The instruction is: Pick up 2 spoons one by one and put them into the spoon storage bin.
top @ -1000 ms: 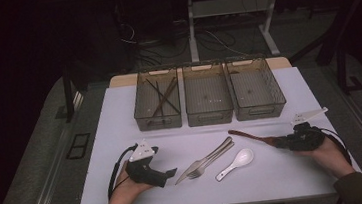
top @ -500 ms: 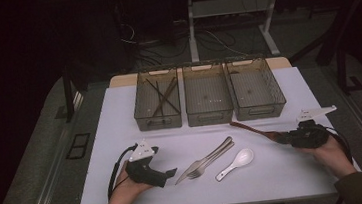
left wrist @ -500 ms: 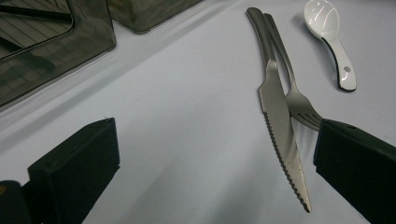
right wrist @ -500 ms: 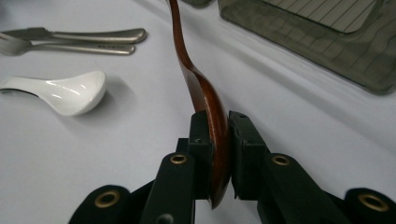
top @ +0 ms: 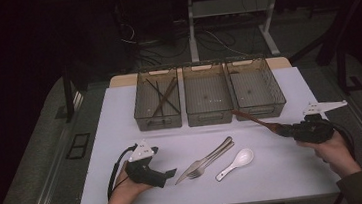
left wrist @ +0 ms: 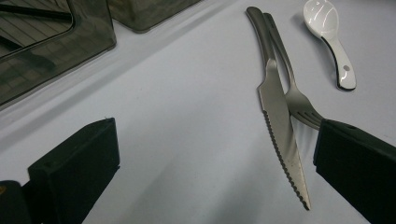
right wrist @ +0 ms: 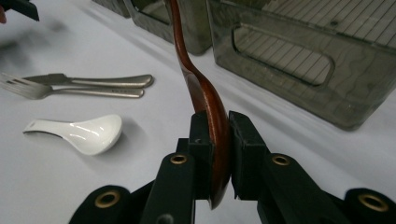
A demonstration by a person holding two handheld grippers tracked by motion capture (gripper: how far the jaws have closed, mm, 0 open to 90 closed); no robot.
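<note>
Nearest the person's right hand, the right gripper (right wrist: 218,154) was clamped on the bowl of a wooden spoon (right wrist: 205,100), its handle reaching toward the right bin (top: 256,87). To do it well, I judged the handle should clear that bin's front wall before the jaws let go. Over on the left, the left gripper (top: 168,174) rested open on the table (top: 286,172), beside the knife (left wrist: 279,123) and fork (left wrist: 299,100).

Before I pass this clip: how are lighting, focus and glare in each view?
High view: dim, surroundings nearly black, only the white table lit, detail soft. Left gripper view: knife sharp, its near black jaws slightly soft. Right gripper view: wooden spoon in focus at the jaws, bins behind softer, glare on the white spoon.
</note>
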